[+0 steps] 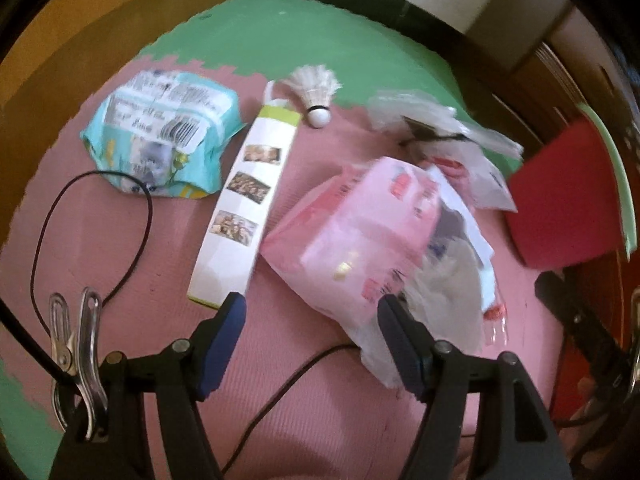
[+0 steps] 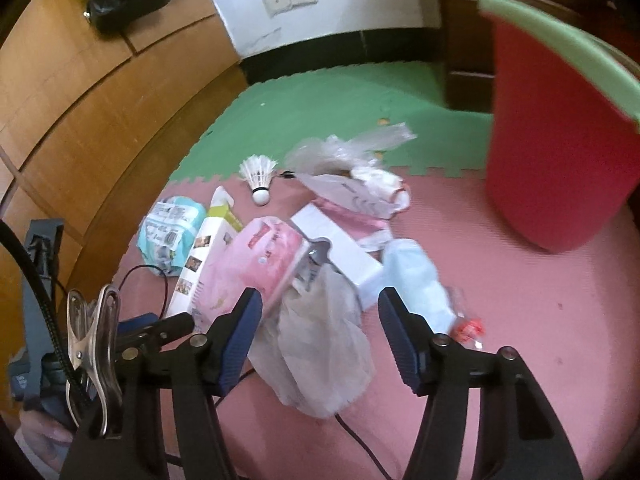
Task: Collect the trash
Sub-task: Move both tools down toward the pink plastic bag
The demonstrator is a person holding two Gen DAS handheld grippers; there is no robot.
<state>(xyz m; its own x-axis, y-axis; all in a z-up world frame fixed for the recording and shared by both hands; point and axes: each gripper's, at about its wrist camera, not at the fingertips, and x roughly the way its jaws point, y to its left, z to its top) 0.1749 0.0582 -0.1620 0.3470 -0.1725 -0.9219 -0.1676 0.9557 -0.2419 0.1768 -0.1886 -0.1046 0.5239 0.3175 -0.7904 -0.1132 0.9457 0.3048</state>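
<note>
the crumpled pink plastic wrapper (image 1: 360, 224) lies on the pink foam mat, left of the red bin (image 1: 568, 200). i judge it light, soft, slippery; i'd pinch a bunched fold. my left gripper (image 1: 312, 312) and right gripper (image 2: 320, 308) both gape, empty.

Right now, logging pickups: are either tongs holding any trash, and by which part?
Nothing held. Left tongs and right tongs are open above the trash pile.

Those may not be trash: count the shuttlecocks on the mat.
1. The shuttlecock lies at the seam between the pink and green mat tiles, beyond the tall white carton. Others could be hidden under the pile of wrappers.
</note>
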